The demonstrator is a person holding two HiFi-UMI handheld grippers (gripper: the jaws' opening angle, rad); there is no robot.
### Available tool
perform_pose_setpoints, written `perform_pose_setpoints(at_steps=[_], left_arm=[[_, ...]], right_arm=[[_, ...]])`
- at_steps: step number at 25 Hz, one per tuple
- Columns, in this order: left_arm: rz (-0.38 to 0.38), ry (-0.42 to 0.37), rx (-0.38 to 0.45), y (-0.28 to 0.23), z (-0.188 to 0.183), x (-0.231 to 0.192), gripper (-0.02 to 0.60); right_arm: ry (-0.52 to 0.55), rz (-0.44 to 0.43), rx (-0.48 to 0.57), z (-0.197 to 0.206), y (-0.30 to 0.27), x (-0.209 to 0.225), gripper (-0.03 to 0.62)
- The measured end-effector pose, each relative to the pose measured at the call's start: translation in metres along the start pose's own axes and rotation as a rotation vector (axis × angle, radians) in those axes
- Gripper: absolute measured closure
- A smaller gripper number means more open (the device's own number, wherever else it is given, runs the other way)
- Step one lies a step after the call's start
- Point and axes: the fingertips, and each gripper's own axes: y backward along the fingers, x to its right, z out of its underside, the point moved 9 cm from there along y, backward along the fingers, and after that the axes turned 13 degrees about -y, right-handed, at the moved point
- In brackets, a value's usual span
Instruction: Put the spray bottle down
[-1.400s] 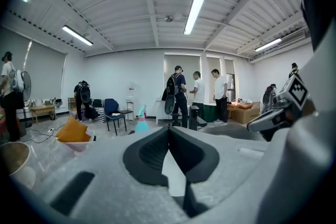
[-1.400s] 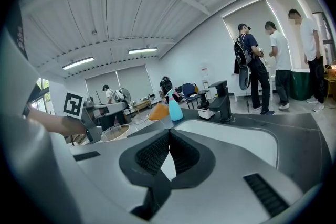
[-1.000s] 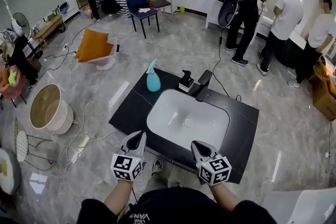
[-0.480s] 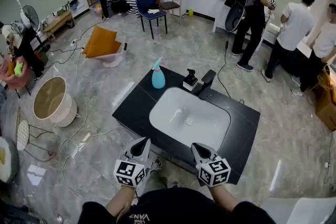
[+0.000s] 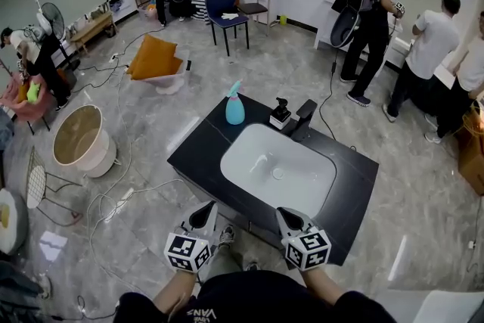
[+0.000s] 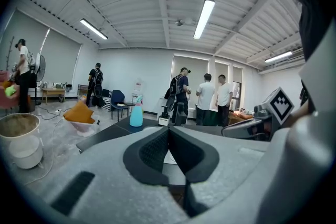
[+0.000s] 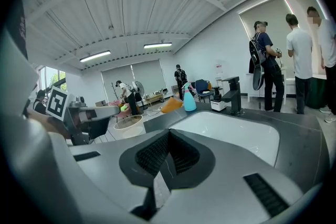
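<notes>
The blue spray bottle [image 5: 235, 106] stands upright on the far left corner of the dark counter [image 5: 197, 159], beside the white sink basin [image 5: 277, 170]; it also shows small in the left gripper view [image 6: 136, 113] and the right gripper view [image 7: 189, 99]. My left gripper [image 5: 204, 214] hovers at the counter's near edge, jaws shut with nothing between them. My right gripper [image 5: 288, 218] is beside it, also shut and holding nothing. Both are well short of the bottle.
A black faucet [image 5: 305, 119] and a small pump dispenser [image 5: 280, 113] stand behind the basin. Cables [image 5: 113, 197] lie on the floor at left, near a round tub [image 5: 82, 140]. Several people [image 5: 374, 19] stand at the back right.
The view has shifted so the counter and bottle sit slightly further right. Both grippers stayed shut near the counter's near edge; the left one drifted a little right.
</notes>
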Motion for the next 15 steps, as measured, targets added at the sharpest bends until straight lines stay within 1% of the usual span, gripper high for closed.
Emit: perform_pose_setpoints(at_steps=[6,15], left_arm=[[-0.003,0.006,0.002,0.0049,-0.0006,0.0017,0.571],[-0.007,0.041,0.015,0.0059,0.0038,-0.0005,0.571]], right_arm=[[0.006,0.0,-0.003,0.0018,0.0012,-0.0044,0.595],[0.011,0.006,0.007,0.0015,-0.0017,-0.0043,0.595]])
